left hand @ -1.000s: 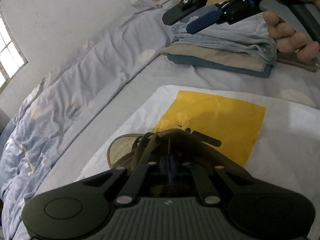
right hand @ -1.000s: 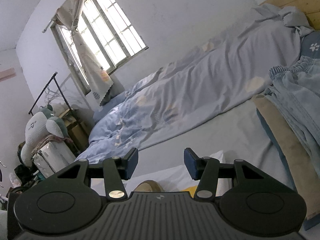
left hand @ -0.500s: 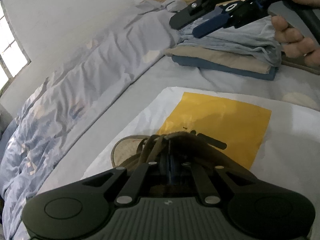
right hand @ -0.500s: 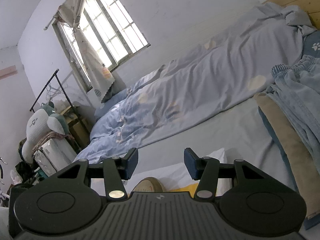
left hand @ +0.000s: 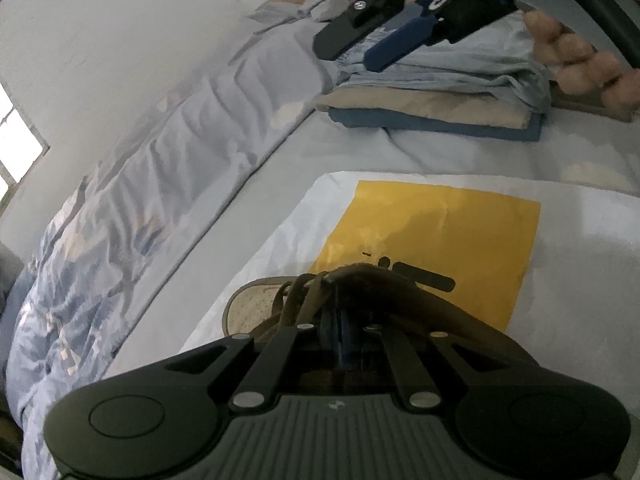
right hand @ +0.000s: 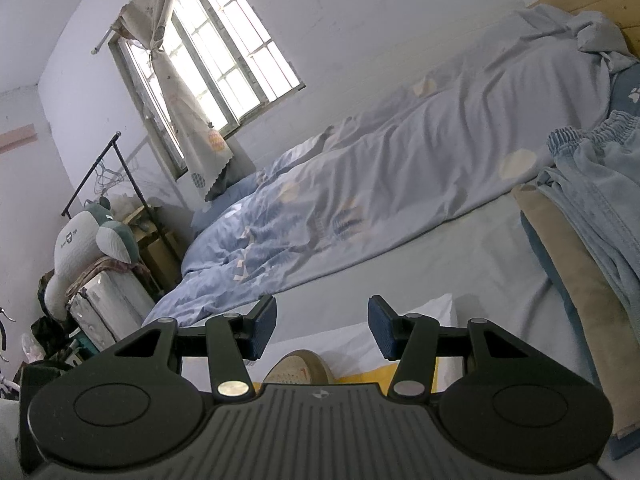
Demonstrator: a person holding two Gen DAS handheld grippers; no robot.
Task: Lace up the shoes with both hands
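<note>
Shoe (left hand: 256, 304) is seen lying on a white bag (left hand: 580, 248) with a yellow panel (left hand: 440, 224), spread on the bed (left hand: 460, 152). Its toe is pointed away from the left gripper (left hand: 340, 340), so the long axis runs roughly along that gripper's line of sight. Brown laces (left hand: 304, 296) are bunched right at the left fingertips. The left fingers are pressed together, apparently pinching lace or tongue; exactly which strand cannot be told, since the pads are hidden by brown material.

The right gripper (right hand: 322, 328) is held higher and well apart from the shoe, with fingers spread and nothing between them. In its own view only the toe (right hand: 298, 370) is seen, low between the open fingers. From the left view the right gripper is shown up by the folded clothes (left hand: 432, 96), carried by a hand (left hand: 580, 60).

The left hand is judged nearer and already on the shoe. The right is judged to need bringing down and back toward the laces, which lie below and short of its fingertips.

A duvet (right hand: 360, 200) is bunched along the wall, under a window (right hand: 224, 60).
</note>
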